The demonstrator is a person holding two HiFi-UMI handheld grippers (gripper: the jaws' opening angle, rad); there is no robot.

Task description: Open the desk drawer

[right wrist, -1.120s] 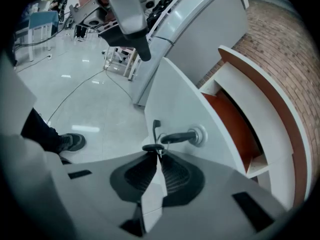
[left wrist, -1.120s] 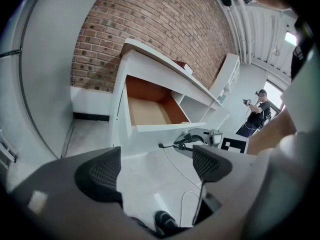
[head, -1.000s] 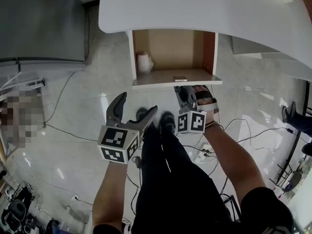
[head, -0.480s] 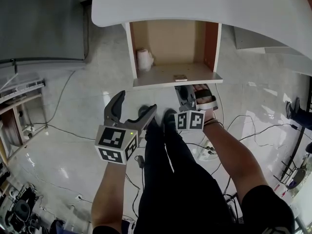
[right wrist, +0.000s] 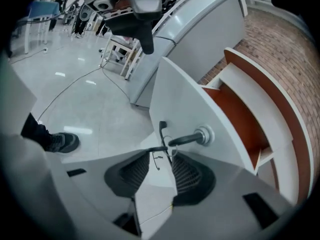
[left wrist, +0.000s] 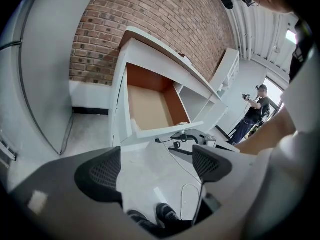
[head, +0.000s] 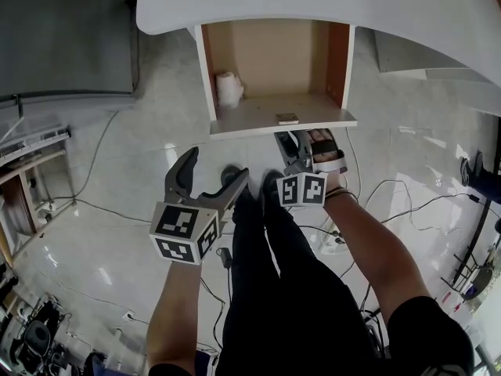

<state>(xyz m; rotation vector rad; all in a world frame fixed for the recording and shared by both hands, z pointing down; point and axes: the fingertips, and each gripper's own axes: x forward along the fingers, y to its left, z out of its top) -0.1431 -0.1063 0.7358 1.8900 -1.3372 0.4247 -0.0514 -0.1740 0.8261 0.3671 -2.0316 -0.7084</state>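
Drawer (head: 250,126): pulled out from under the desk top (head: 313,2); more of its brown inside shows than a second ago
Right gripper (right wrist: 161,156): jaws have just been opening and now stand slightly apart, with the handle (right wrist: 187,139) end at their tips, unpinched
Right arm: stretched forward, gripper tilted down at the drawer front
Left gripper (left wrist: 156,164): jaws spread wide, empty, over the floor (head: 117,186)

Drawer (head: 274,69) rear hidden under desk (head: 313,6); small obj (head: 287,118) on front edge unidentifiable.
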